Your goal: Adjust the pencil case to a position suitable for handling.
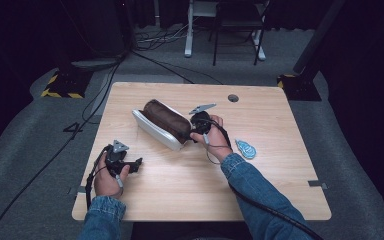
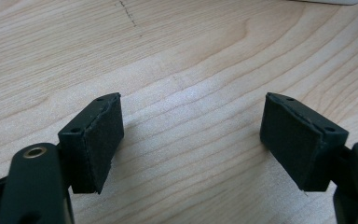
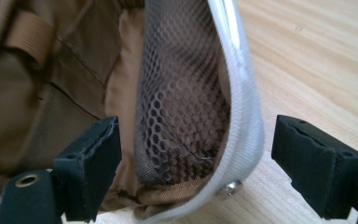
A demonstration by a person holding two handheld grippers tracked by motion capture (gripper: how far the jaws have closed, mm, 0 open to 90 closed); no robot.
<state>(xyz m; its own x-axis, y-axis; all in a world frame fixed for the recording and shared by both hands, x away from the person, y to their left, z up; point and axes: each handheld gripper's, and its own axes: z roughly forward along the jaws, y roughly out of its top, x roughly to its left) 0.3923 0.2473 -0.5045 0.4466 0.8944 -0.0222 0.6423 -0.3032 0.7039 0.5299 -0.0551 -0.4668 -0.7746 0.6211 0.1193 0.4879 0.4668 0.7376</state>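
Right gripper [image 3: 193, 163] sits jaws spread astride the white zipped rim of the brown pouch [image 1: 166, 120] lying mid-table toward the far edge — grasp looks next, needing a squeeze on that rim — while the left gripper [image 2: 191, 140] idles, jaws apart, near the left edge.

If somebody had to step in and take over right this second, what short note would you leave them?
Left gripper: open, holds nothing, over bare table near the front left.
Right gripper: open, jaws either side of the white-rimmed mesh edge of the brown pouch, not clamped yet.
Pouch lies mid-table, open. A small blue item lies to its right, untouched.
Done: right gripper lined up on the pouch edge.
Left: probably grip that edge; whatever follows is unclear.
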